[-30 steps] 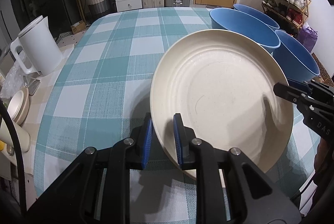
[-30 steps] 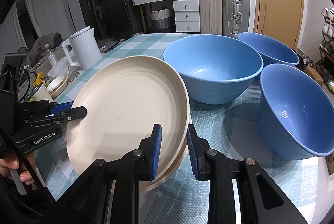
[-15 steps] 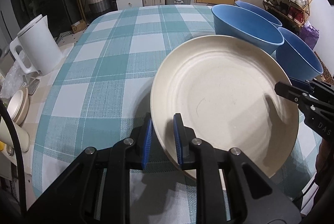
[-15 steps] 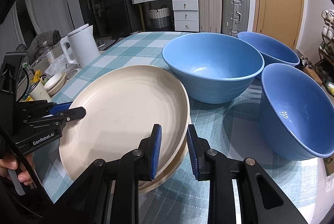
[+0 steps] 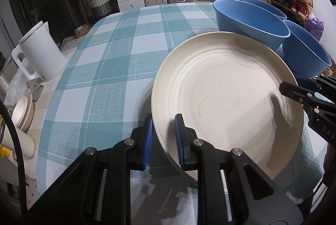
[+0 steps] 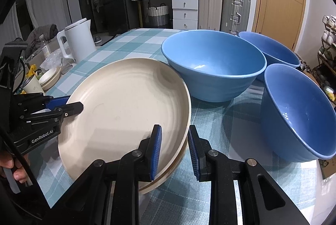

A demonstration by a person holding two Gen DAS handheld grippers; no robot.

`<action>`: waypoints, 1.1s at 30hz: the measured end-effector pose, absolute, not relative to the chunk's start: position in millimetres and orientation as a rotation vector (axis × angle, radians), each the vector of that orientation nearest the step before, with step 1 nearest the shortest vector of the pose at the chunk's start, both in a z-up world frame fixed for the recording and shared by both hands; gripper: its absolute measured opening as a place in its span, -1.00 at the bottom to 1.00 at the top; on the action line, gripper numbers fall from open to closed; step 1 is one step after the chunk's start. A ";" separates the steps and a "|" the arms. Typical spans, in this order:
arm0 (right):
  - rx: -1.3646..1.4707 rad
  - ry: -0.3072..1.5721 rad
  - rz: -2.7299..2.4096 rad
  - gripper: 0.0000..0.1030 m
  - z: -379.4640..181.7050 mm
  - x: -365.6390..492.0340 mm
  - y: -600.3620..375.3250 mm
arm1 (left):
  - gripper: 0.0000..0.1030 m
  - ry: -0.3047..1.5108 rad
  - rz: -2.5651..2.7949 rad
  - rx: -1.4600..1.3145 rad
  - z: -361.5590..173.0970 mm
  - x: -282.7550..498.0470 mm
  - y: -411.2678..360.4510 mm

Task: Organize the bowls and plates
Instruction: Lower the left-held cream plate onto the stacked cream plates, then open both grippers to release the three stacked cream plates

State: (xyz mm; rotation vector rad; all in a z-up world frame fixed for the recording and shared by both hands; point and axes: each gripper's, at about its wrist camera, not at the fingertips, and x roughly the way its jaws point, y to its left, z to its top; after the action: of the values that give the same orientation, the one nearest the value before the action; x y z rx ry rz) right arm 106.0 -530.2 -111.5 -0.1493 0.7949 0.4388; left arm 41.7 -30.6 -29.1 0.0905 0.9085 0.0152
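Note:
A cream plate [image 5: 226,99] lies on top of a second cream plate whose rim [image 6: 168,172] shows under it, on the checked tablecloth. My left gripper [image 5: 162,139] straddles the top plate's near-left rim, with its jaws a little apart around it. My right gripper [image 6: 174,151] straddles the opposite rim of both plates, its jaws wider than the rims. Three blue bowls stand beside the plates: a large one [image 6: 212,63], one behind it [image 6: 273,50] and one at the right [image 6: 298,111].
A white kettle [image 5: 37,52] stands at the table's left edge, with small cream dishes [image 5: 22,109] and a cup [image 6: 32,85] beside it. Open tablecloth [image 5: 130,40] stretches to the far edge. Suitcases, drawers and a shoe rack stand beyond.
The top plate has come down from a tilt to lie nearly flat on the lower plate. The right gripper's jaws have widened around the rims.

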 end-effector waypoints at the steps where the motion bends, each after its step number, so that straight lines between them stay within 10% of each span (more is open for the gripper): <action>1: -0.154 0.795 0.436 -0.50 -111.7 105.6 -527.5 | -0.68 0.912 0.014 0.090 -29.5 42.3 -30.4; 16: -0.143 0.820 0.430 -0.49 -116.4 106.7 -528.0 | -0.68 0.925 0.009 0.068 -28.1 41.4 -28.1; 19: -0.130 0.818 0.446 -0.33 -115.1 104.3 -530.1 | -0.49 0.929 -0.007 0.044 -25.4 39.7 -25.7; 23: -0.127 0.791 0.463 0.28 -108.0 96.6 -532.2 | 0.34 0.908 -0.031 0.016 -17.4 34.6 -26.0; 33: -0.118 0.730 0.435 0.97 -83.8 82.7 -542.0 | 0.65 0.807 -0.104 -0.035 15.1 23.4 -30.6</action>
State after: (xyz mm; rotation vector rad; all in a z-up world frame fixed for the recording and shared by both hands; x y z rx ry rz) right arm 82.7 -542.0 -83.8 -0.1181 0.7301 0.4350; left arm 23.4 -30.6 15.1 -0.0348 0.8075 -0.1042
